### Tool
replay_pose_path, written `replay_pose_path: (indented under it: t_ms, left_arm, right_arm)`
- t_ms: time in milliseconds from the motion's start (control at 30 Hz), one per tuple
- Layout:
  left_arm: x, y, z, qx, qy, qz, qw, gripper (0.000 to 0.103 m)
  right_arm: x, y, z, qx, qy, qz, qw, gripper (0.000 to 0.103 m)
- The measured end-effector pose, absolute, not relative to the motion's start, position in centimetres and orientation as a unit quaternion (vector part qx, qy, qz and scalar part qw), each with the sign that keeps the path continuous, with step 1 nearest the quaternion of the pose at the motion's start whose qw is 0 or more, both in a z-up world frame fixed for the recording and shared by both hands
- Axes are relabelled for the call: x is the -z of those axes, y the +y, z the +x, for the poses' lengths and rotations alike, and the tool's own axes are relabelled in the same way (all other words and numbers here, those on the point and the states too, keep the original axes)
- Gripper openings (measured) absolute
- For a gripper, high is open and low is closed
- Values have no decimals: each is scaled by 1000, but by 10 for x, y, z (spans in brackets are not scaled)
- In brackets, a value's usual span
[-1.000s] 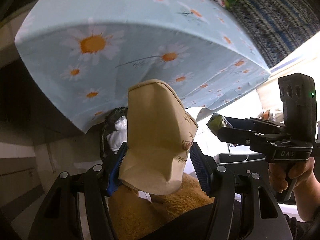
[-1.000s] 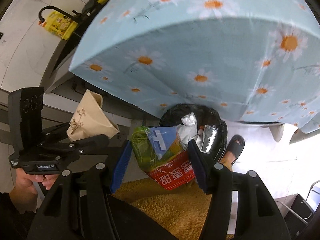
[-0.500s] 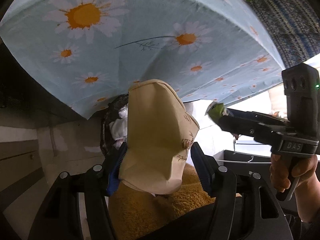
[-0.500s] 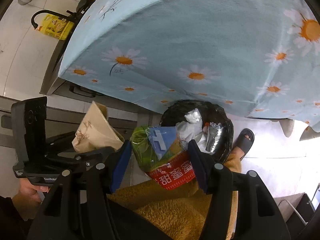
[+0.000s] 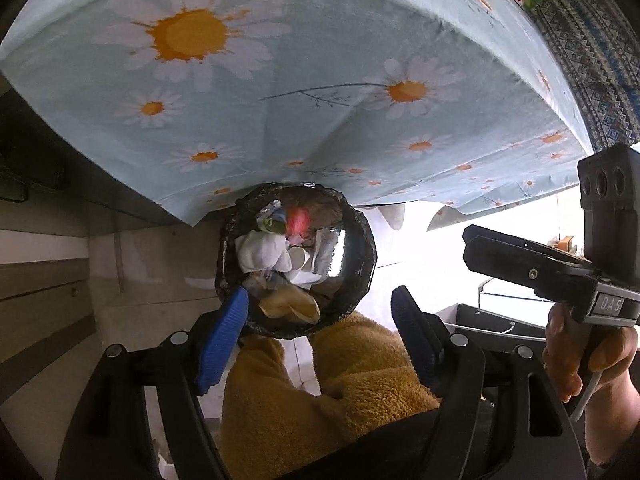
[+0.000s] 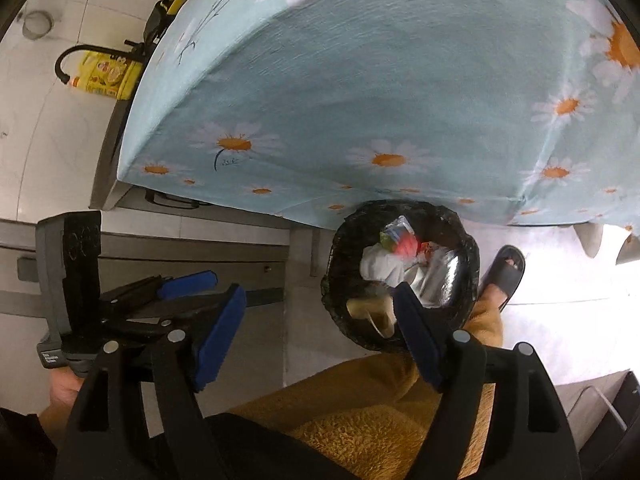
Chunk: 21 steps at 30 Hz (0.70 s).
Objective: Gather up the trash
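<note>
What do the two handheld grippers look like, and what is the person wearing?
Each gripper is black plastic with ribbed blue pads on its fingers and silver pivot bolts. The right gripper carries a white "DAS" label; the left gripper has a small white label. The person wears fuzzy mustard-yellow trousers and a dark slide sandal.

The left gripper (image 5: 320,320), opening, has let go its paper bag (image 5: 290,306), and the right gripper (image 6: 320,320), opening too, has dropped its wrapper (image 6: 402,242); both now lie in the bin (image 5: 362,240), jaws empty.
</note>
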<state>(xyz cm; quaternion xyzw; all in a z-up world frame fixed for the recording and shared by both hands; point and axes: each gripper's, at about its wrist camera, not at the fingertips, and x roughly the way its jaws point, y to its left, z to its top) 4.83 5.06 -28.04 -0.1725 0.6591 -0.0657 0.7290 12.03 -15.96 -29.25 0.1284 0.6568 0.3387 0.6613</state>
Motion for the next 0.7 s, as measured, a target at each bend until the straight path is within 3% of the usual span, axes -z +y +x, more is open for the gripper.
replay_pose_path:
  t_ms: [267, 400, 700]
  left_arm:
    - [241, 54, 40, 80, 624, -161, 761, 72]
    - [219, 59, 31, 99, 618, -169, 761, 72]
    - [150, 57, 17, 113, 557, -90, 818, 72]
  right_arm:
    - [251, -158, 103, -327, 620, 111, 704, 76]
    - [227, -161, 87, -307, 602, 95, 731, 82]
    - [161, -162, 56, -290, 540, 54, 788, 86]
